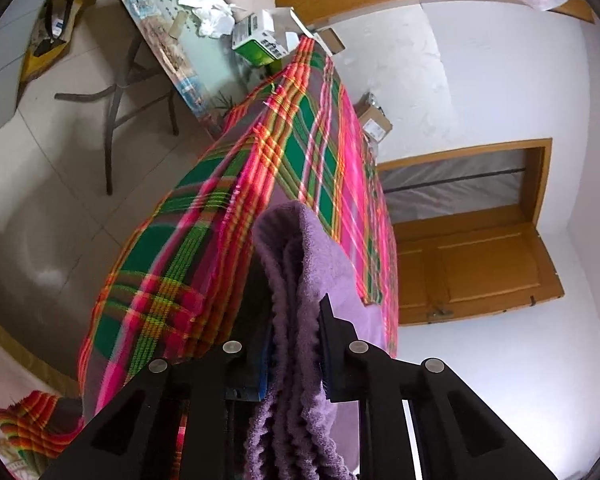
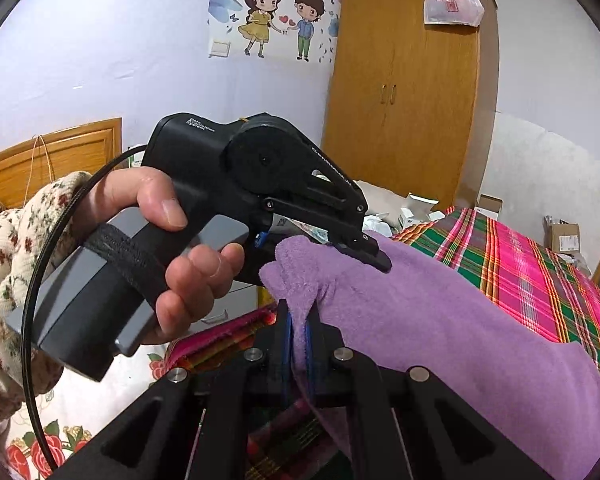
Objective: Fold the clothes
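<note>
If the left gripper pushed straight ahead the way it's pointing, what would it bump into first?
Beyond the purple towel the left gripper is shut on, probably the plaid blanket right ahead, though depth is hard to judge.

The towel was fuzzy purple terry; the blanket, at 12 o'clock, woven plaid; the wardrobe glossy wood.
</note>
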